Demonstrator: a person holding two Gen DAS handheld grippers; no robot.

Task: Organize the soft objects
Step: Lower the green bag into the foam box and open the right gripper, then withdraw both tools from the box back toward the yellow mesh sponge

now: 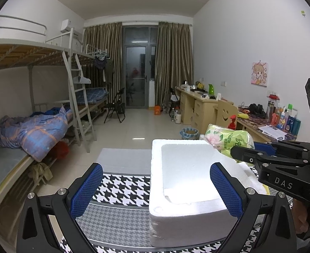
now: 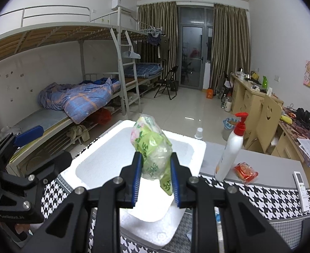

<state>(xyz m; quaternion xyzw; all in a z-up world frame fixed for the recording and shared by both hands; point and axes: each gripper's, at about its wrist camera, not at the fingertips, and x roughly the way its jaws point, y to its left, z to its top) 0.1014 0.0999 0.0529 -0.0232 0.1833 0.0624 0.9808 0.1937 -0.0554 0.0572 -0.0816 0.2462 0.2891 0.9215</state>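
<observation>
Right wrist view: right gripper (image 2: 156,178) has its fingers (image 2: 136,179) closed onto a green tissue pack (image 2: 152,147), pinching the pack's lower half between both blue pads. Pack stands tilted, top leaning left and far, bottom corner poking out below the right finger. It hangs above the open cavity of a white foam box (image 2: 104,154); can't tell if it touches the box floor. Foam box sits on a houndstooth-covered bench (image 2: 260,191). Right of the box on the bench: white pump bottle (image 2: 231,149) with red pump, upright; red snack packet (image 2: 245,171) just beside its base; white remote (image 2: 302,187) near the right edge.

Left wrist view: left gripper (image 1: 157,187) fingers (image 1: 85,189) spread wide, holding nothing. Its right finger overlaps the foam box (image 1: 186,168) in frame, left finger sits over the bare bench cover (image 1: 121,187); contact with the box unclear. Tissue pack (image 1: 228,141) shows at the far right corner of the box, right gripper (image 1: 237,155) clamped on it from the right. Left gripper is also seen at the left edge of the right wrist view, well apart from the pack.
</observation>
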